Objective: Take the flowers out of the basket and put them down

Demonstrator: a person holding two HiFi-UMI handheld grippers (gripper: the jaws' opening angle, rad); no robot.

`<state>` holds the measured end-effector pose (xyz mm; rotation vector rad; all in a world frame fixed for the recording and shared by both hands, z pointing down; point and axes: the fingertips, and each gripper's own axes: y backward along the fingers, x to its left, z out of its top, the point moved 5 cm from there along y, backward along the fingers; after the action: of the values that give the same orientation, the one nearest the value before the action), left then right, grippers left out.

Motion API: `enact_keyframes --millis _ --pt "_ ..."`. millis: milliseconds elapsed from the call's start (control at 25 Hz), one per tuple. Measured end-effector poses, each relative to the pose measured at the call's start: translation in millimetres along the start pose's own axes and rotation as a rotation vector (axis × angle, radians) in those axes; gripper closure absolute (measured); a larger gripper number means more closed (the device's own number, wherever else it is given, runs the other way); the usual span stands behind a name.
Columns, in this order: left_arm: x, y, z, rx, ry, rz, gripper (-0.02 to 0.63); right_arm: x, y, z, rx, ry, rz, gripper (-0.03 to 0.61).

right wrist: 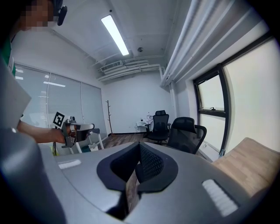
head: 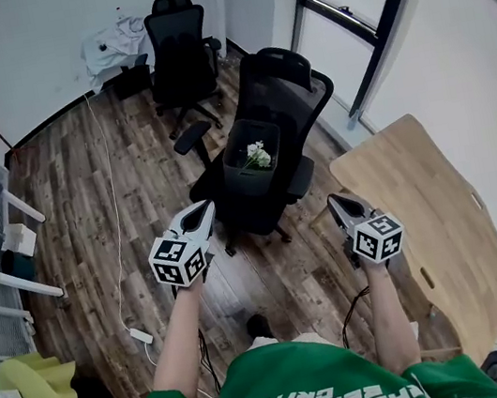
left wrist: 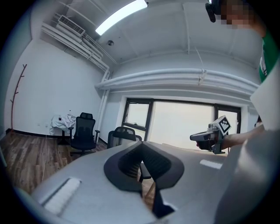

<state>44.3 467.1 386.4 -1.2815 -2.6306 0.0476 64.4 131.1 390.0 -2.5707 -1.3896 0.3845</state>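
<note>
Flowers [head: 258, 155]: small white blooms on green leaves, standing in a dark, rectangular, smooth-walled basket [head: 247, 180]. Basket sits on the seat of a black mesh-back office chair [head: 286, 101], on wood-plank floor [head: 67, 197]. Left gripper [head: 204, 210] and right gripper [head: 334, 200] are both short of the chair, with fingers clenched together on nothing.

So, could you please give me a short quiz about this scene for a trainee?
1. True or false: the flowers lie on the floor.
2. The basket stands on: A the table, B the chair, C the floor.
3. Fill in: the left gripper and the right gripper are both ___.
Key: 1 false, they are in the basket; 2 B; 3 shut.
</note>
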Motion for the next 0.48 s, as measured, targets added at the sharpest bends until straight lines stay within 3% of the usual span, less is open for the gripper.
enact_keyframes --millis 480 --pt "15 -47 -9 0.047 -0.015 -0.057 0.595 -33 -28 -1 -0.015 -0.030 -0.027 0.572"
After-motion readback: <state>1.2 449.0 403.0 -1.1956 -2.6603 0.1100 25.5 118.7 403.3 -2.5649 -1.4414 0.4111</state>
